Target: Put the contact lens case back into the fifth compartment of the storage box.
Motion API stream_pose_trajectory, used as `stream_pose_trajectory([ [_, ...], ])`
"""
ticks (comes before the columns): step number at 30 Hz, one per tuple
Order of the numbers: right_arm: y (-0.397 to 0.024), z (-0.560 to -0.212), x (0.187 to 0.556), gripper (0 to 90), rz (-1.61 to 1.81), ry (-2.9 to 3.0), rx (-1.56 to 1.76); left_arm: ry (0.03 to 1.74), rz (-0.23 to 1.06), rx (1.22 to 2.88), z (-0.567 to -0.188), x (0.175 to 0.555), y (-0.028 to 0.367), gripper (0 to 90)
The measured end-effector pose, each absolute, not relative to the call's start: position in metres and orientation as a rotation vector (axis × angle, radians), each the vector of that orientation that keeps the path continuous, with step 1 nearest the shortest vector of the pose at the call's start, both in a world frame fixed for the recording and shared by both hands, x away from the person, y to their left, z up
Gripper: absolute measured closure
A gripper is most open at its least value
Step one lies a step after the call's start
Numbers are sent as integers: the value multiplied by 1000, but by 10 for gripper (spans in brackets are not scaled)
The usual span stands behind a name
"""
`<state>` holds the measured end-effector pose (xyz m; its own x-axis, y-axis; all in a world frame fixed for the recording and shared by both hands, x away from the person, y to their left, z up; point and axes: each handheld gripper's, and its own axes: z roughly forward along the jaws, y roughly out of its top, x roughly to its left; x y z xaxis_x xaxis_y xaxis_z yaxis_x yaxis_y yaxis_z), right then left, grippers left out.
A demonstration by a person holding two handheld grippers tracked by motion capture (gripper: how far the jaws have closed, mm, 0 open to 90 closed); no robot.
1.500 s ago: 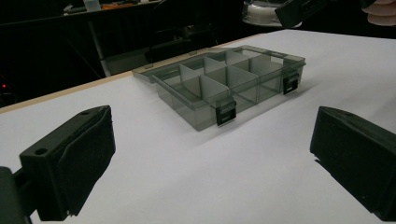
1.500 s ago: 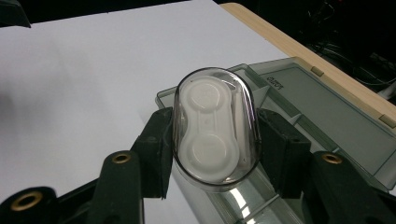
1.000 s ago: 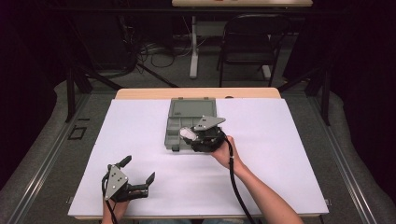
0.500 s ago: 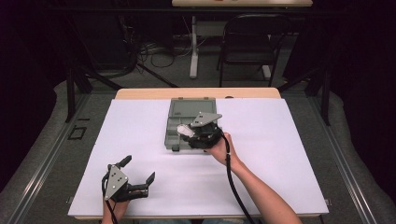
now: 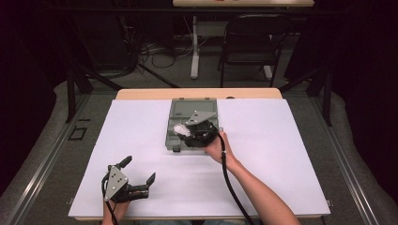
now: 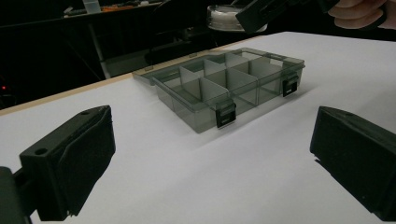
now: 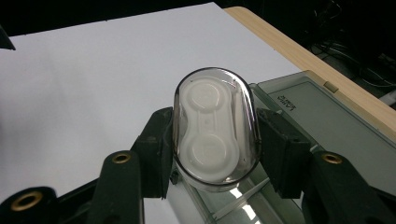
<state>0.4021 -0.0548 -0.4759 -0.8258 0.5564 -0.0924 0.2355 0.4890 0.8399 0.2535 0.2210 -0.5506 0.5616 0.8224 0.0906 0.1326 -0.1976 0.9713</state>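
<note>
Right tongs (image 7: 212,144) pinch a clear oval case (image 7: 214,133) between both jaws; inside it a white insert with two round wells, one above the other. Lower end of the case cut off behind the jaws, so its full length is hard to judge. In the high view the case (image 5: 180,128) is a small pale blob at the tong tips, detail lost, partly hidden under the grey plate. The case sits held over the near-left part of the box (image 5: 187,115), above it and not touching as far as can be told. Box (image 6: 224,86): smoky translucent grey, divided into compartments, two black latches on the front wall; from the left tongs it lies ahead and slightly right, well apart. Compartment contents hard to make out through the tinted plastic. Whether the lid is closed, cannot tell. Left tongs (image 6: 210,172) spread wide, nothing between them, low over the white counter (image 5: 281,154); in the high view they (image 5: 138,176) sit near the front-left edge. Right hand (image 5: 217,146) grips the right tongs from behind, cable trailing along the forearm. Left hand mostly cut off at the frame bottom.
</note>
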Motion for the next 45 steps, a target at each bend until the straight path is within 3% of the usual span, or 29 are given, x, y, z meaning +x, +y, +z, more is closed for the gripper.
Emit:
stream_pose_trajectory([
  [45, -18, -488, 425, 492, 1076, 2473, 819, 802, 786, 1675, -549, 252, 222, 1],
])
